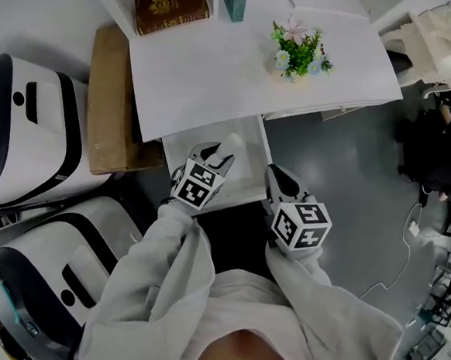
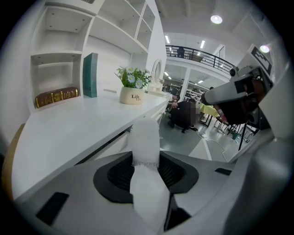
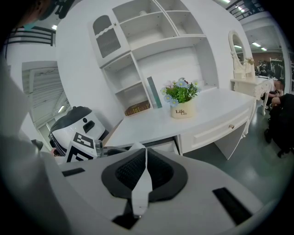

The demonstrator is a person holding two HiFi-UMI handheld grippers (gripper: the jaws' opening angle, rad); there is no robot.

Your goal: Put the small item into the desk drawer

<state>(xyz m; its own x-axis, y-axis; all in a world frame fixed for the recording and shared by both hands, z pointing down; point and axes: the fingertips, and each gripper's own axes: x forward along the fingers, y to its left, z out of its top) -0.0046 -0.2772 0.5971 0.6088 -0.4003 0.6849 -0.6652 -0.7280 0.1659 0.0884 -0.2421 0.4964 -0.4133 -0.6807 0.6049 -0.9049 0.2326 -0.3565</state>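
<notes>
Left gripper (image 1: 218,158) clamped on white item (image 2: 146,147), over the open drawer (image 1: 249,177), frame centre.
Item's long axis runs along the jaws; right gripper (image 1: 277,176) pinched closed, empty, lower right.

- The desk (image 1: 218,74) and its drawer (image 1: 250,160) are finished in smooth white paint with a faint sheen.
- The small item (image 2: 145,137) is seen as soft, white, cloth-like stuff with a rough, frayed edge.
- The left gripper (image 1: 218,156) and right gripper (image 1: 277,179) are cased in matt grey plastic, with black ribbed insets.
- The sleeves (image 1: 155,286) are made of pale, soft, creased cloth.
- The book (image 1: 171,8) is bound in a brown, leather-like cover with gilt stamping.
- The pot (image 2: 131,95) is glazed cream and glossy.
- The floor (image 1: 341,192) is laid smooth and grey, dully reflective.
- The rounded machines (image 1: 26,144) are shelled in glossy white and black plastic.
</notes>
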